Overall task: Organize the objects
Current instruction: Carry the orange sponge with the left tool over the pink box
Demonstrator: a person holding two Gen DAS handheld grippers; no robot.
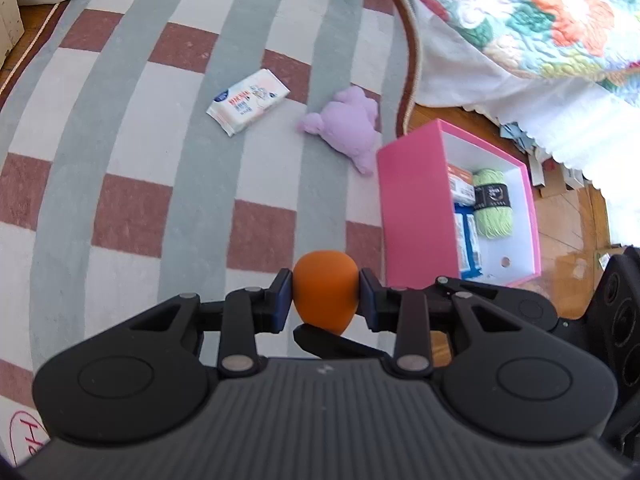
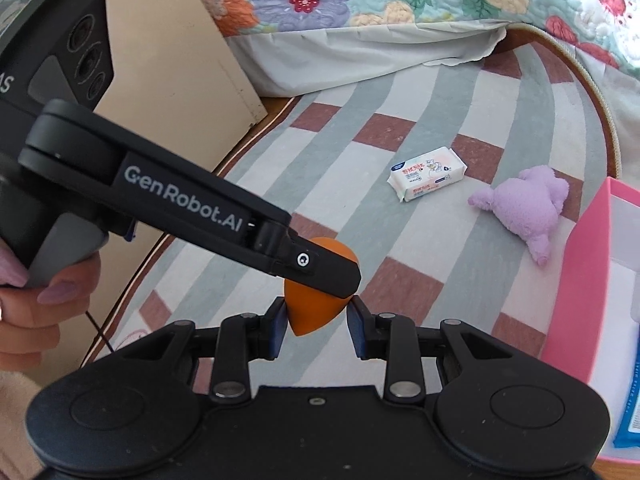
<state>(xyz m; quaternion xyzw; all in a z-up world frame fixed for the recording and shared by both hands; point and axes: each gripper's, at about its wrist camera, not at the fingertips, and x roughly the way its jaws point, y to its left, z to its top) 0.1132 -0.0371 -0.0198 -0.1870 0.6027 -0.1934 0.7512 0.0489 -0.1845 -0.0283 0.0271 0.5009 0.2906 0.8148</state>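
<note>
The left hand-held gripper (image 1: 326, 298) is closed on an orange sponge (image 1: 325, 296), its blue pads pressing the sponge's two sides above the rug (image 1: 132, 128). In the right wrist view the same sponge (image 2: 308, 312) hangs point-down, and the right hand-held gripper (image 2: 316, 326) has its pads at the sponge's lower sides, so both grippers grip it at once. The left gripper's finger crosses over the top of the sponge in that view, with a person's hand (image 2: 36, 304) on its handle at the left edge.

On the checked rug lie a white wipes pack (image 1: 248, 102) and, near it, a purple plush toy (image 1: 348, 128). Just beside the toy stands a pink box (image 1: 416, 208), partly on the wooden floor. Inside it are a green yarn ball (image 1: 492, 204) and some packets against the left wall. A bed with a floral quilt (image 1: 560, 12) borders the rug.
</note>
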